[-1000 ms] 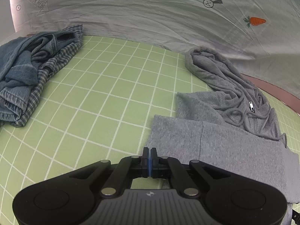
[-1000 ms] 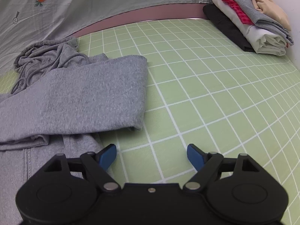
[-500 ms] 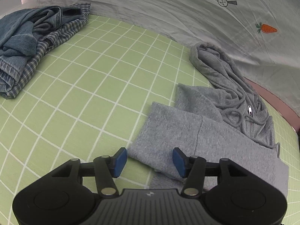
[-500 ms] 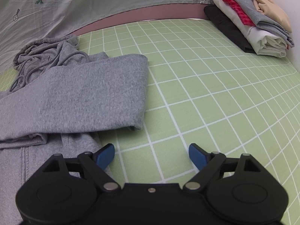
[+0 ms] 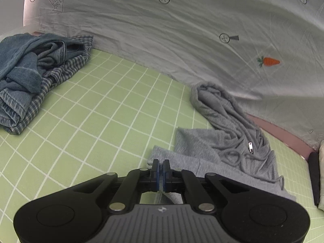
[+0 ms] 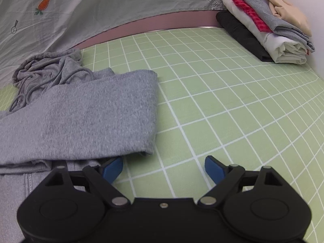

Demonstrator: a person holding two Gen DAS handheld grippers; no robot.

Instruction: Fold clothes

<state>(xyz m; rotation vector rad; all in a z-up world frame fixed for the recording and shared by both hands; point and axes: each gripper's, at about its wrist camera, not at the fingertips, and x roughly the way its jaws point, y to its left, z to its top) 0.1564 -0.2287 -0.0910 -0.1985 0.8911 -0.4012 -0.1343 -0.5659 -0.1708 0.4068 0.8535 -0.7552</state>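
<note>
A grey zip hoodie [image 5: 218, 141] lies on the green grid mat [image 5: 101, 111], its hood bunched towards the back sheet and a sleeve folded across its body. My left gripper [image 5: 161, 170] is shut on the hoodie's near left edge, and grey cloth shows under the pads. In the right wrist view the hoodie [image 6: 81, 117] fills the left side with the folded sleeve on top. My right gripper [image 6: 163, 166] stands open just above the mat, with only mat between its fingers. Its left fingertip [image 6: 112, 168] sits beside the sleeve's lower right corner.
A crumpled pile of denim and a checked shirt [image 5: 30, 77] lies at the mat's far left. A stack of folded clothes [image 6: 267, 24] sits at the far right. A grey printed sheet [image 5: 162, 40] hangs behind the mat [image 6: 222, 101].
My left gripper was shut, opened over the hoodie's left edge, and is now shut on that edge and slightly higher. The right gripper stays open in the same spot.
</note>
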